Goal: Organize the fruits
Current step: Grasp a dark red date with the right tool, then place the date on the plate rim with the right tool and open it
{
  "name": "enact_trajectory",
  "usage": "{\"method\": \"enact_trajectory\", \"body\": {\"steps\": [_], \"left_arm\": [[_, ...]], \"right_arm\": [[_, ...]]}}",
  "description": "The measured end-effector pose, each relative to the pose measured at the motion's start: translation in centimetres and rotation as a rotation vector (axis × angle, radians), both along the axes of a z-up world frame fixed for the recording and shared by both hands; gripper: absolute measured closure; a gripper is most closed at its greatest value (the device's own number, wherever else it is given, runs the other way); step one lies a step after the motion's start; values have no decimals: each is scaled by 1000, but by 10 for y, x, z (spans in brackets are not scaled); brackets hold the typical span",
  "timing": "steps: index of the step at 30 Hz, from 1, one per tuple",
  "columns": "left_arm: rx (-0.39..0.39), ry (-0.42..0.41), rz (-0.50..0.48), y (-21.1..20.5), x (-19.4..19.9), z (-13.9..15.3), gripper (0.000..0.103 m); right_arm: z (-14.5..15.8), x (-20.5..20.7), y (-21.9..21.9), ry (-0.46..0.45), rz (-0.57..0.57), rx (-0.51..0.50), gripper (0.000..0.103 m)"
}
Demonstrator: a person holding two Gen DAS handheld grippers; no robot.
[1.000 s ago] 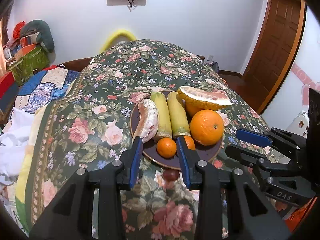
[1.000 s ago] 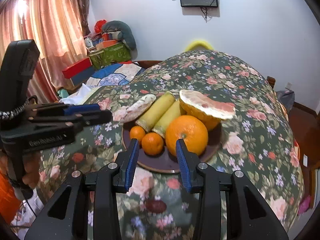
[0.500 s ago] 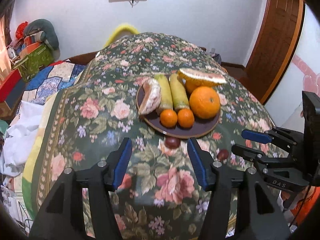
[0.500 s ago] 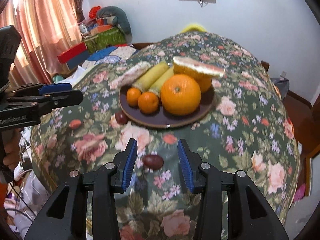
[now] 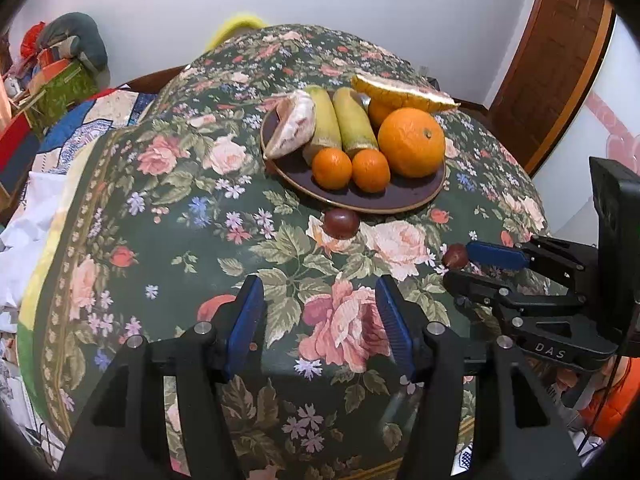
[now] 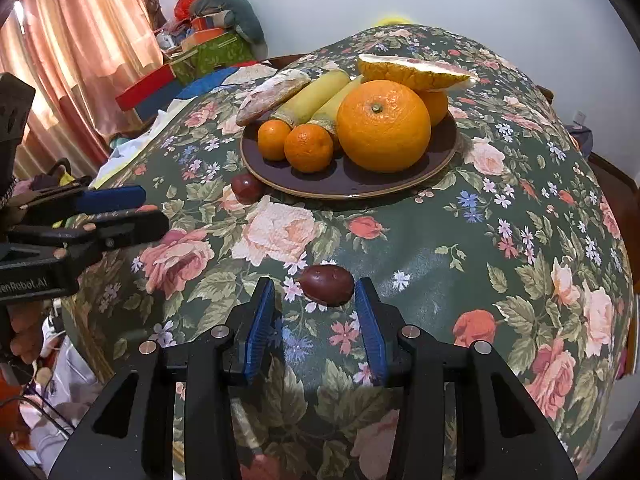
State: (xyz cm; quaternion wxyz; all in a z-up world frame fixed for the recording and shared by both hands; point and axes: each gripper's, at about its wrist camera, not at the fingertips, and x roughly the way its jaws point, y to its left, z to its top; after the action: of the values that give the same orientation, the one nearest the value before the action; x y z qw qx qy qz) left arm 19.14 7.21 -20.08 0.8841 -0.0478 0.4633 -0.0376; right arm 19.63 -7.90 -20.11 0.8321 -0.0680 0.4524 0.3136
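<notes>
A dark plate [image 5: 400,196] [image 6: 360,184] on the floral table holds a big orange [image 5: 411,142] [image 6: 383,125], two small tangerines [image 5: 332,168] [image 6: 308,147], two yellow-green fruits [image 5: 354,124], a pomelo wedge [image 5: 294,124] and a cut fruit half [image 5: 400,92]. One dark red fruit [image 5: 341,223] [image 6: 246,189] lies against the plate's front rim. Another [image 6: 327,279] [image 5: 455,256] lies just ahead of my right gripper [image 6: 316,322], which is open and empty. My left gripper [image 5: 318,320] is open and empty, well back from the plate.
The floral tablecloth [image 5: 192,240] drops off at the near and left edges. Boxes and bedding [image 5: 52,92] lie at the far left, a wooden door [image 5: 560,52] at the right. Each gripper shows at the side of the other's view [image 5: 520,280] [image 6: 80,216].
Both grippers have pulled back from the plate toward the table's near edge. The left jaws have opened wider. The near dark red fruit now lies just off the right fingertips.
</notes>
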Motion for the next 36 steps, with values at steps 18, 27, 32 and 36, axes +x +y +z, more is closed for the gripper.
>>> {"method": "enact_trajectory", "body": {"steps": [18,27,32,36], "left_arm": [[-18,30,-44,-13,44,-21,57],[-23,29,-48,-14,64,-26,72],[-14,23,-52,-14,65,-27,75],[-19,13,-50,-13,62,-23,75]], "right_arm": [[13,12,-20,-48,-48,43,82],[19,19,-31,-66,-74,61,82],[20,22,-30,-67,-73,70,82],[22,26,-28,-73,-67,76,82]]}}
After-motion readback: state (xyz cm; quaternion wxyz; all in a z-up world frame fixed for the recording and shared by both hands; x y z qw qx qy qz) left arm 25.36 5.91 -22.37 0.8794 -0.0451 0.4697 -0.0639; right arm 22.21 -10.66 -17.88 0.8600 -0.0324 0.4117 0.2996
